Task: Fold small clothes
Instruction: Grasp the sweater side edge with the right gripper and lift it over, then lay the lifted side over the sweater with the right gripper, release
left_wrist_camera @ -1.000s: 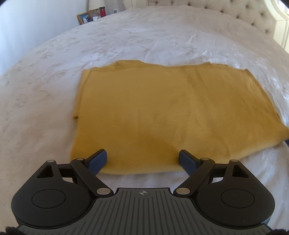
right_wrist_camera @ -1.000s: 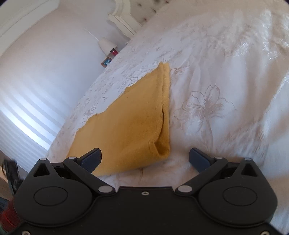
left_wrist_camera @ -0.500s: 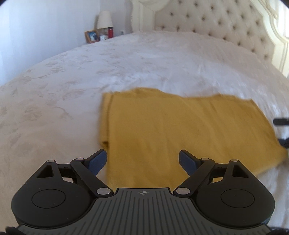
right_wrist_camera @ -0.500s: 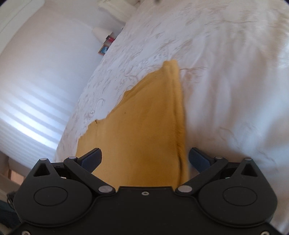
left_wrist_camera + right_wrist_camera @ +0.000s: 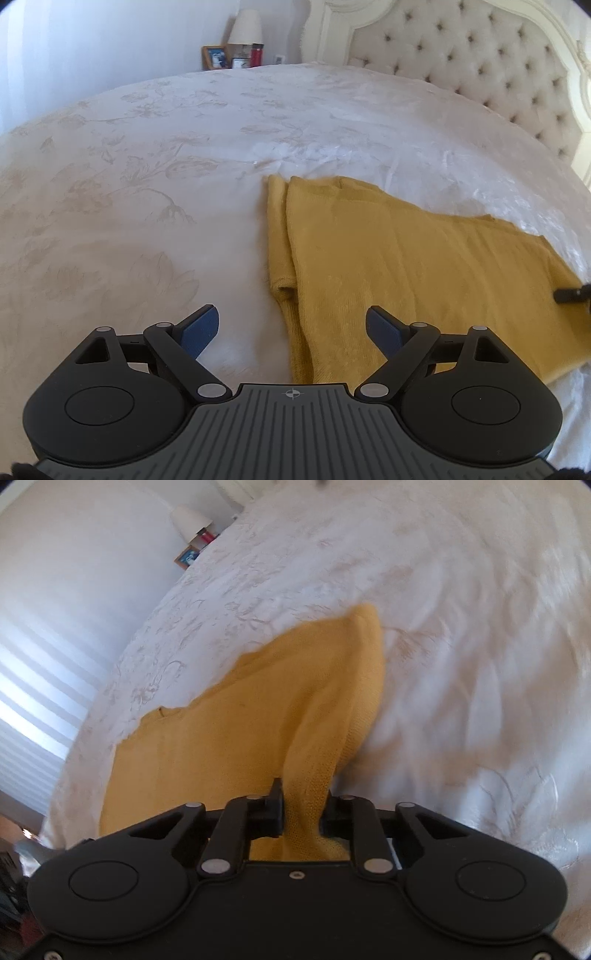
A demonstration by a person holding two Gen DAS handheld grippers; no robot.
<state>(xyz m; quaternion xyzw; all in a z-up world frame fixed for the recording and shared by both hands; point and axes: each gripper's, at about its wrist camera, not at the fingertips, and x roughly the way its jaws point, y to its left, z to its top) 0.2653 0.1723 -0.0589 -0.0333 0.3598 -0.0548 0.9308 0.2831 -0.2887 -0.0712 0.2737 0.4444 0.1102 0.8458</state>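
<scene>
A mustard-yellow garment (image 5: 406,266), folded into a long strip, lies on the white bed. My left gripper (image 5: 291,326) is open and empty, low over the garment's left end, its fingers straddling the folded edge. My right gripper (image 5: 301,808) is shut on the garment's (image 5: 229,738) other end, pinching a raised ridge of the cloth. One right fingertip shows at the right edge of the left wrist view (image 5: 572,293).
The white floral bedspread (image 5: 147,184) spreads around the garment. A tufted headboard (image 5: 480,74) stands at the far right. A nightstand with a lamp (image 5: 245,27), a photo frame and a red bottle stands beyond the bed. A window with blinds (image 5: 33,686) is at the left.
My right gripper moved in over the garment's end and shut on it, lifting a ridge. My left gripper swung left to the garment's left end and stayed open.
</scene>
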